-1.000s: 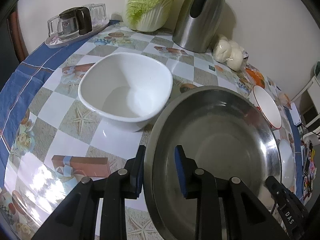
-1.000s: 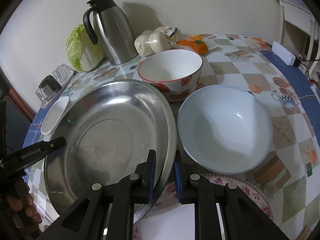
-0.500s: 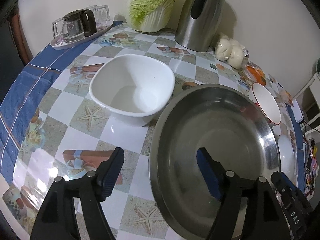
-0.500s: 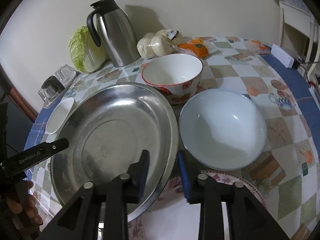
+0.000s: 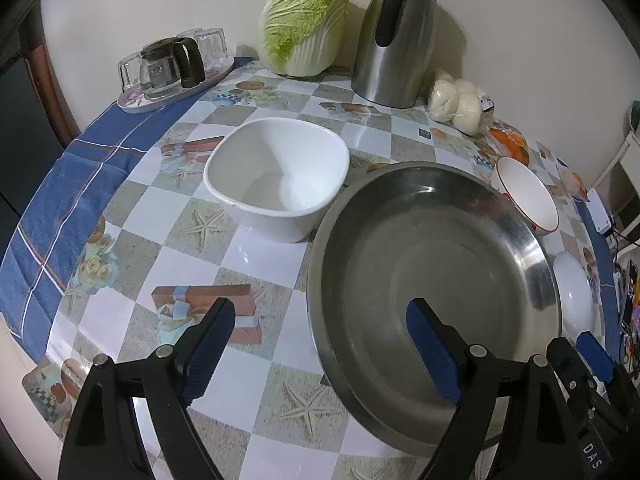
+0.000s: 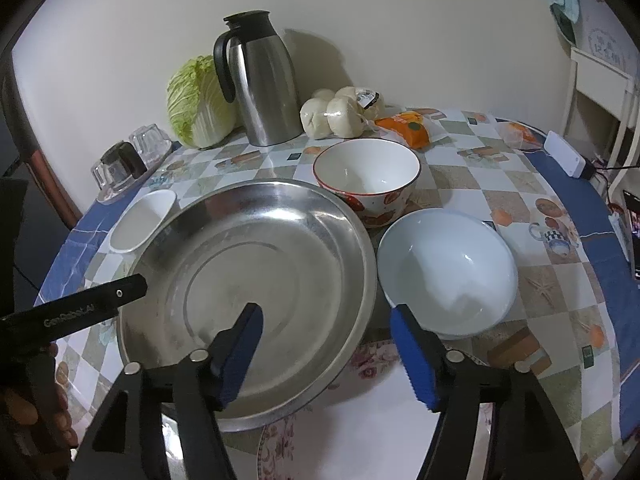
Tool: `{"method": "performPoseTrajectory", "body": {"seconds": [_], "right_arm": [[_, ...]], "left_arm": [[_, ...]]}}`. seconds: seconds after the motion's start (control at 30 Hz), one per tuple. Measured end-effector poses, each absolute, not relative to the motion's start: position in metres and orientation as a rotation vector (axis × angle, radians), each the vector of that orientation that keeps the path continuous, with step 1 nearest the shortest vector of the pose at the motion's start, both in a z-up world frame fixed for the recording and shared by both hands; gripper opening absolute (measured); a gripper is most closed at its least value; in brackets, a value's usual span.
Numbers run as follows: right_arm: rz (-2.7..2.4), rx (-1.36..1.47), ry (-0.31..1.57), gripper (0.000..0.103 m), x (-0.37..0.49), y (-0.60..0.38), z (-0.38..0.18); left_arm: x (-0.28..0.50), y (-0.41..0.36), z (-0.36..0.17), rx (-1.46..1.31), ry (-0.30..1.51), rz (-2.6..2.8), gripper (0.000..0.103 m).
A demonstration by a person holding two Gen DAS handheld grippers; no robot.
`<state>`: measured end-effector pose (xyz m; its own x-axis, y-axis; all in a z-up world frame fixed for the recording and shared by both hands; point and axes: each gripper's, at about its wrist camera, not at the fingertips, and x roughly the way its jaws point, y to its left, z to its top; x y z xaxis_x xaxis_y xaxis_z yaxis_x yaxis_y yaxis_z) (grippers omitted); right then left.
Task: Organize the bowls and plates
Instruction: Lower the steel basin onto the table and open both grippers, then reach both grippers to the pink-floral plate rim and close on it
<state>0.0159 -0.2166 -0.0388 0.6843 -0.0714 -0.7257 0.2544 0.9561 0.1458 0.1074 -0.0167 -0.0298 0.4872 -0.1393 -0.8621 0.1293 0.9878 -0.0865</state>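
Steel basin (image 6: pixel 256 280) is sitting flat on the checkered tablecloth (image 5: pixel 132 248), and both grippers have just spread their jaws off its rim. Left gripper (image 5: pixel 320 344) is wide open with the near-left rim passing between its fingers, nothing touching. Right gripper (image 6: pixel 326 344) is open too, straddling the near-right rim. Square white bowl (image 5: pixel 276 176) sits just left of the basin, red-patterned bowl (image 6: pixel 366 178) behind it, round white bowl (image 6: pixel 446 268) just to its right. Floral plate (image 6: pixel 360 428) pokes out under the basin's near edge.
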Motion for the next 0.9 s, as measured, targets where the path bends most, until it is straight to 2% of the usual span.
{"method": "performPoseTrajectory", "body": {"seconds": [0.07, 0.27, 0.3, 0.33, 0.43, 0.9], "right_arm": [[-0.187, 0.238, 0.795, 0.081, 0.013, -0.216, -0.039], [-0.188, 0.215, 0.786, 0.091, 0.003, -0.211, -0.035], [-0.187, 0.212, 0.781, 0.092, 0.001, -0.210, -0.034], [-0.188, 0.210, 0.776, 0.094, -0.002, -0.210, -0.033], [-0.196, 0.208, 0.756, 0.103, -0.010, -0.209, -0.029], [-0.211, 0.188, 0.667, 0.103, -0.049, -0.200, -0.010]], "left_arm": [[0.103, -0.016, -0.029, -0.004, 1.045, -0.160, 0.088], [0.089, -0.011, -0.026, -0.018, 1.025, -0.156, 0.090], [0.087, -0.010, -0.025, -0.020, 1.019, -0.157, 0.092], [0.084, -0.009, -0.024, -0.022, 1.014, -0.157, 0.102], [0.076, -0.005, -0.021, -0.036, 0.992, -0.160, 0.103], [0.047, 0.007, -0.003, -0.112, 0.936, -0.233, 0.103]]}}
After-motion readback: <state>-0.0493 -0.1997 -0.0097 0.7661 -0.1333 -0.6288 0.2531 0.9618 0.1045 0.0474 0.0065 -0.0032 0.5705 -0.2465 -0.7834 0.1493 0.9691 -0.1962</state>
